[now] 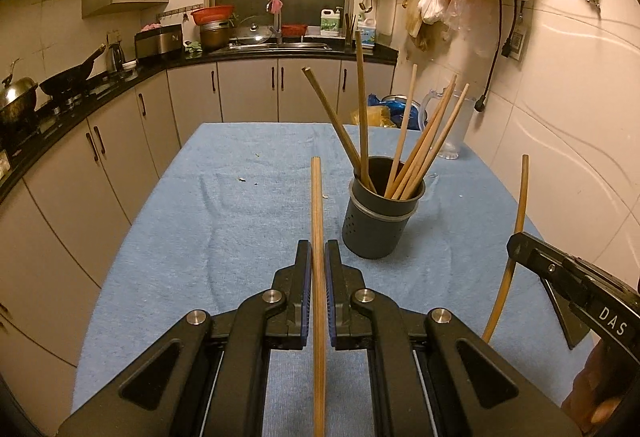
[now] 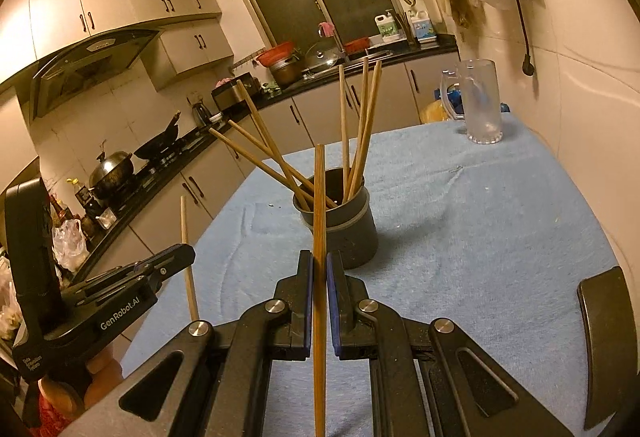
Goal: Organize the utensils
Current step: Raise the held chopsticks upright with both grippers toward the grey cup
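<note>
Both hand-held grippers, left (image 1: 319, 269) and right (image 2: 319, 277), clamp one chopstick each; either could strike the leaning sticks (image 1: 416, 145) and tip the holder (image 1: 380, 217).

Viewed along each gripper's fingers, angled downward, close above the blue-clothed surface (image 1: 208, 221); left view from the left, right view from the right. Shared: chopstick holder (image 1: 378, 225) (image 2: 348, 233), kitchen counter (image 1: 120, 77).
</note>
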Motion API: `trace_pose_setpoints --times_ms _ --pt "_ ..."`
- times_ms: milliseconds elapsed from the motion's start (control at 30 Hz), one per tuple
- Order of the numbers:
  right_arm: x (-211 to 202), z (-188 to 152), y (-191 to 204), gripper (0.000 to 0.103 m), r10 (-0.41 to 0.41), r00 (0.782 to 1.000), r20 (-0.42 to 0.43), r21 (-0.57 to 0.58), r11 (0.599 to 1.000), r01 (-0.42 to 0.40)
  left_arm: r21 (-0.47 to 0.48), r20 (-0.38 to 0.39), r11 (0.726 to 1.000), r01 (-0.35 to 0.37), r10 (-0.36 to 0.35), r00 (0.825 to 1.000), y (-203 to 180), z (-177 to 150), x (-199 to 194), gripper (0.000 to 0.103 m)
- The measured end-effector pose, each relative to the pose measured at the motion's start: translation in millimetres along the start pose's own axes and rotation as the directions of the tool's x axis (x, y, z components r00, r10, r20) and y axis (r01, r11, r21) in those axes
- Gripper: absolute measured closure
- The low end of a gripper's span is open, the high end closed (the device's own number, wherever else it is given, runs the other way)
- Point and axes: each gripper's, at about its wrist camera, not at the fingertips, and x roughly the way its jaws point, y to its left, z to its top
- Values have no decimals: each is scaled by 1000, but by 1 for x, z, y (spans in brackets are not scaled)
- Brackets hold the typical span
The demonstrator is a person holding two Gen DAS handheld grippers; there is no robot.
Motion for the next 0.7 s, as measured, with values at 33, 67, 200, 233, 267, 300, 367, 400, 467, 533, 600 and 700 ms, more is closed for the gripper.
trace_pose_setpoints --times_ms 33,67,200,233,267,300,367,400,467,533,600,700 --pt "-1 0 0 95 0 1000 1 1 1000 0 2 1 1000 -2 2 1000 0 0 -1 97" --pt "-1 0 0 95 0 1000 2 3 1000 0 3 3 1000 -3 3 1000 -1 0 -3 97" --pt "-5 1 -1 95 0 1000 9 9 1000 0 3 4 1000 -4 4 1000 0 0 -4 97" --pt "-7 1 -1 95 1 1000 11 10 1000 -1 3 4 1000 -2 2 1000 0 0 -5 97" --pt "-8 1 0 95 1 1000 13 10 1000 -1 2 5 1000 -2 2 1000 0 0 -6 97" --pt "-9 1 0 95 0 1000 15 8 1000 0 3 5 1000 -2 2 1000 0 0 -6 97" --pt "-11 1 0 95 -1 1000 18 9 1000 0 4 6 1000 -2 2 1000 1 0 -9 97" --pt "-12 1 0 95 -1 1000 20 11 1000 0 6 7 1000 -4 4 1000 0 0 -10 97" --pt "-14 1 0 95 -1 1000 24 12 1000 1 8 11 1000 -6 6 1000 0 1 -16 97" --pt "-17 0 1 95 -1 1000 29 13 1000 0 7 13 1000 -7 7 1000 0 2 -21 97" --pt "-21 0 2 95 -1 999 35 12 1000 1 6 14 1000 -7 6 1000 0 2 -25 97" --pt "-27 -1 5 95 -1 999 45 10 1000 1 5 22 1000 -7 7 1000 -1 1 -31 97"
